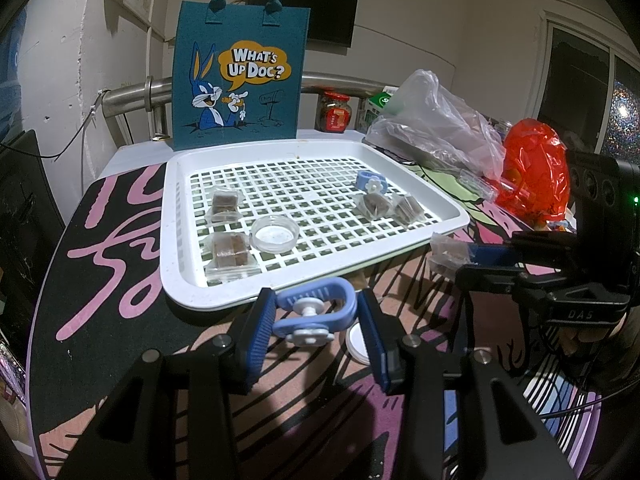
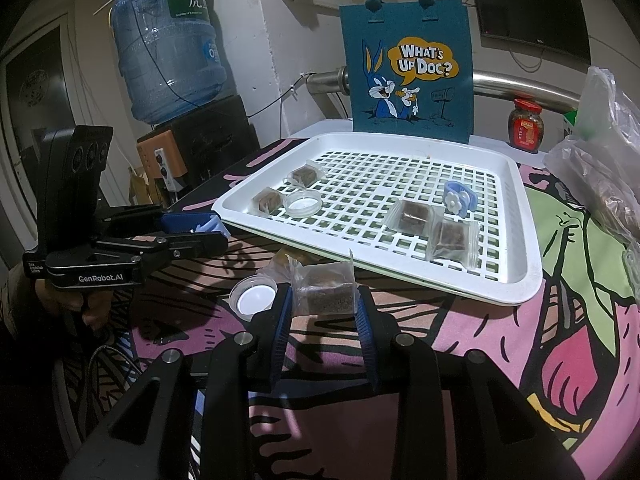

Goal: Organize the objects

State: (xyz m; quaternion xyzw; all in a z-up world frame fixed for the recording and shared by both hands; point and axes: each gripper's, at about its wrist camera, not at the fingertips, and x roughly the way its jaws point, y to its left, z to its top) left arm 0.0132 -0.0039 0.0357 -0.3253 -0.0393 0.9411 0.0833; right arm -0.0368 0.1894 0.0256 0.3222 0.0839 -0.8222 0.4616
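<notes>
Before the tray's (image 1: 448, 216) near rim, left claw (image 1: 316, 316) grips a blue clip (image 1: 320, 300); right claw (image 2: 324, 300) grips a sachet (image 2: 324, 286).

Dim, fisheye-warped, corners perhaps vignetted

From my remote seat, this looked like a lived-in room of a home, not a lab or shop. A big blue water jug (image 2: 170, 44) sat on a dispenser (image 2: 192, 152) against a scuffed white wall with loose cables. A dark flat screen (image 2: 530, 14) hung on the wall. I worked over a table under a loud cartoon-print cloth (image 2: 540, 320), with a felt cartoon tote bag (image 1: 240, 76) standing at the back. Beside it stood a red-lidded food jar (image 2: 525, 123) and crumpled plastic bags (image 1: 436, 124), one red (image 1: 534, 168). A dark window (image 1: 576, 84) showed at the right.
</notes>
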